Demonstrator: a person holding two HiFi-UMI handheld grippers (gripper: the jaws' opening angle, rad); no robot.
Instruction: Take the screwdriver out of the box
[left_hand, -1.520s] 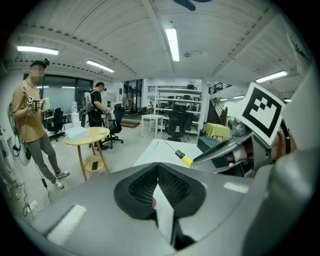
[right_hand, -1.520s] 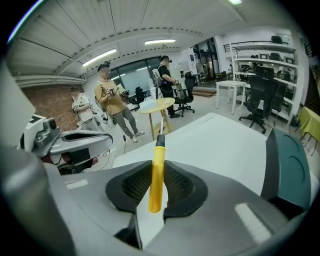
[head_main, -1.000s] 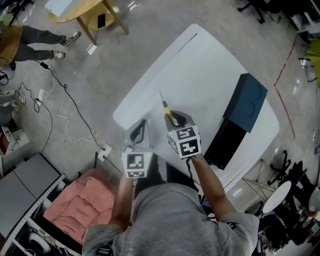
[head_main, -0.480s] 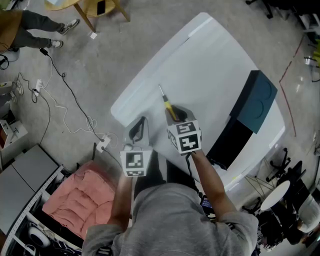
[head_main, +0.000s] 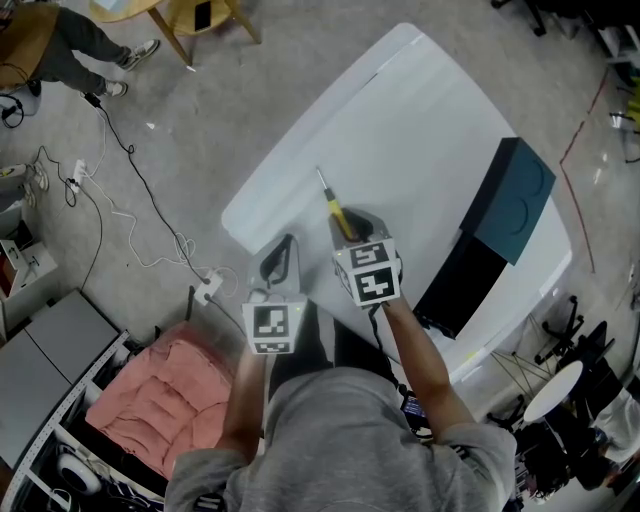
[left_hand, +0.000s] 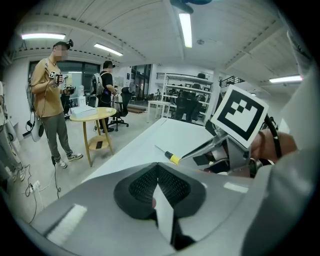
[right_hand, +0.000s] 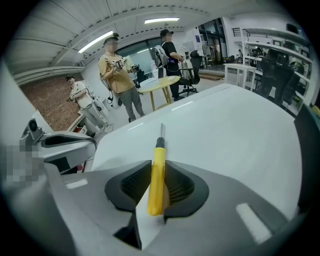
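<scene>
**Fingers (left_hand: 136, 186) of the left gripper (left_hand: 157, 167) empty, right gripper (right_hand: 159, 164) on the screwdriver (right_hand: 158, 176)**

The left gripper's fingers were pressed together on nothing, furthest left of the open dark box (head_main: 505, 205). The right gripper pinched the yellow screwdriver handle, already out of the box and to its left, low over the white table (head_main: 420, 120). It probably needed to lie flat before release, so it would not roll. Nothing blocked it. Bystanders (right_hand: 117, 75) and a round wooden table (right_hand: 159, 84) stood far from the box.
</scene>
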